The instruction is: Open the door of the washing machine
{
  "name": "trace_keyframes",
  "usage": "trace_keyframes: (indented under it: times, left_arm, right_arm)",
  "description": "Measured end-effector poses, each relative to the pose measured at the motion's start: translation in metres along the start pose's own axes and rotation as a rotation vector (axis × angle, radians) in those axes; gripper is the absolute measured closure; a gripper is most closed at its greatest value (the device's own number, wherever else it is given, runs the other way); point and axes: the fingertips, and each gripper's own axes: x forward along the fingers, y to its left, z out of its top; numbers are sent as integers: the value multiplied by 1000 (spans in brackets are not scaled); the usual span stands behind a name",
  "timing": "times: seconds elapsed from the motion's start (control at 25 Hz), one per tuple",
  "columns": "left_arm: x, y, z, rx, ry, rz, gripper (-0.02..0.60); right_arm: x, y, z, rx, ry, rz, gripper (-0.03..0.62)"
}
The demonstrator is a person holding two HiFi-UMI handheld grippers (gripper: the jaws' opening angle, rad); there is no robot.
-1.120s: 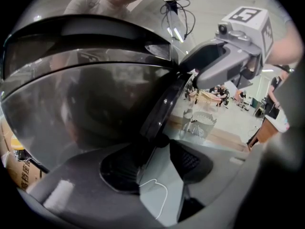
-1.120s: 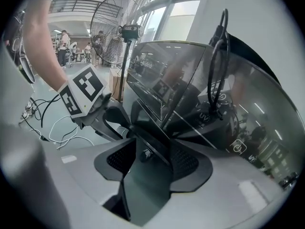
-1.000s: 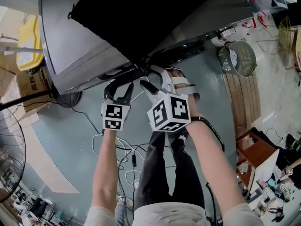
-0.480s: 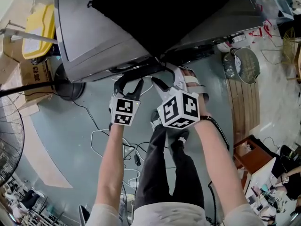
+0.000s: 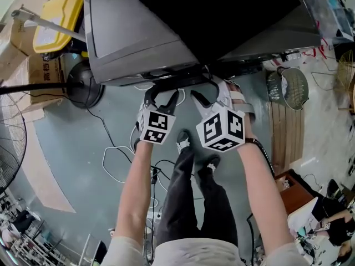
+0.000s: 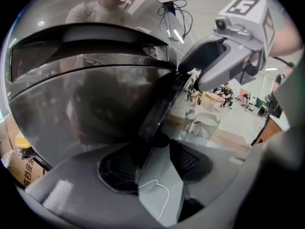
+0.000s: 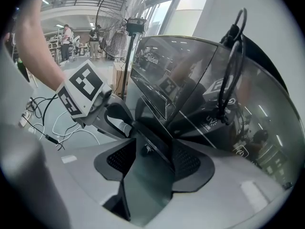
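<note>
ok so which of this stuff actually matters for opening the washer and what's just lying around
For the job:
washing machine
its lid
left tongs
right tongs

Just lying about:
fan
cardboard box
wire basket
cables on the floor

We are seeing a yellow bin point(image 5: 52, 18) sitting next to a cardboard box point(image 5: 43, 75) at the left, with a standing fan point(image 7: 121, 13) rising near them. White cables point(image 5: 113, 162) are trailing across the floor point(image 5: 72, 148), and a wire basket point(image 5: 292, 86) is standing just beside wooden planks point(image 5: 285, 129) at the right.
</note>
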Motion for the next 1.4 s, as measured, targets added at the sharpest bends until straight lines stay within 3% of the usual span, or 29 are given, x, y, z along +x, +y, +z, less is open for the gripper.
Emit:
trace_keyframes:
  times: [0.2,0.72,1.0,1.4]
  left_arm:
    - [0,-1,3,42,7,0,360]
    - [1,-8,-2,61,32,11,365]
    - [8,-3,-6,319,83,-27,374]
    - [8,-2,-9,297,79,-85,370]
  right_arm:
    - [0,-1,1,-4,-4,-5,385]
    - [-5,4,-2,-44,4,0,385]
    - [1,-3,-8,-295,99,30,387]
    - [23,47,27,-479,48,127,387]
